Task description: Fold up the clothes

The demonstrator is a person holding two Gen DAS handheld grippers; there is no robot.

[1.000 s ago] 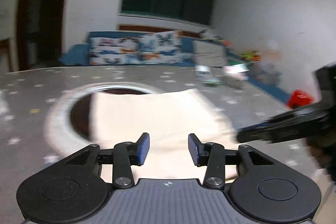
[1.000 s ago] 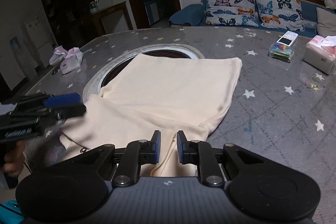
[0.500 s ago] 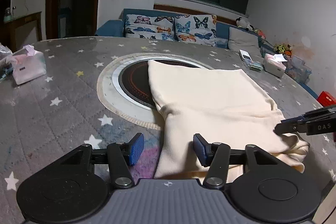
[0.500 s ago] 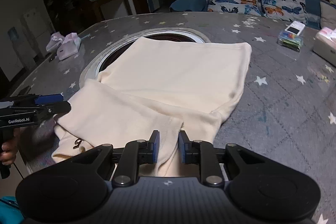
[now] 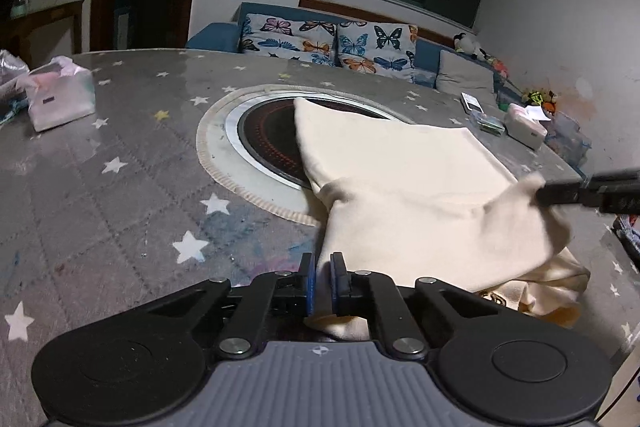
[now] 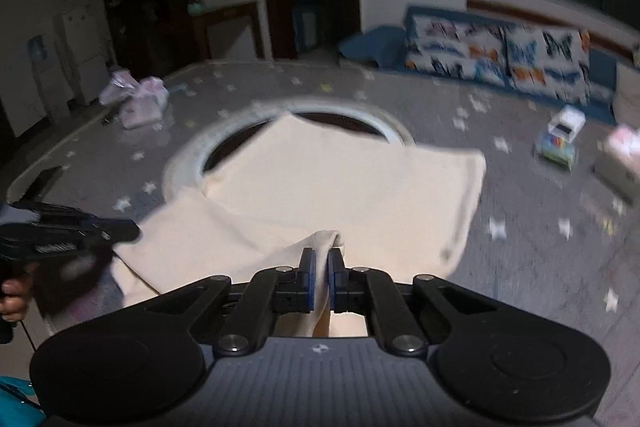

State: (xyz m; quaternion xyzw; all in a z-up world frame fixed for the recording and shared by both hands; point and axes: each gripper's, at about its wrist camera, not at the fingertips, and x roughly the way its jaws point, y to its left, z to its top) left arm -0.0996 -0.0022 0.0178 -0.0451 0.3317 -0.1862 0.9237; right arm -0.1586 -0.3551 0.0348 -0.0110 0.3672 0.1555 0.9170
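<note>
A cream garment [image 5: 404, 187] lies on the grey star-patterned table [image 5: 120, 187], partly over a round inset hob. My left gripper [image 5: 321, 281] is shut on the garment's near left corner. My right gripper [image 6: 321, 265] is shut on a raised fold of the garment [image 6: 340, 183] at its near right side. The right gripper also shows in the left wrist view [image 5: 580, 191], lifting the cloth. The left gripper shows at the left of the right wrist view [image 6: 80, 231].
The round hob [image 5: 272, 139] with its pale ring sits mid-table. A pink tissue pack [image 5: 60, 95] lies far left. A tissue box [image 5: 524, 125] and small items [image 5: 486, 123] lie far right. A sofa with butterfly cushions [image 5: 332, 39] stands behind the table.
My left gripper has closed on the garment's near corner. My right gripper has lifted its pinched fold up and moved, pulling the near cloth off the table.
</note>
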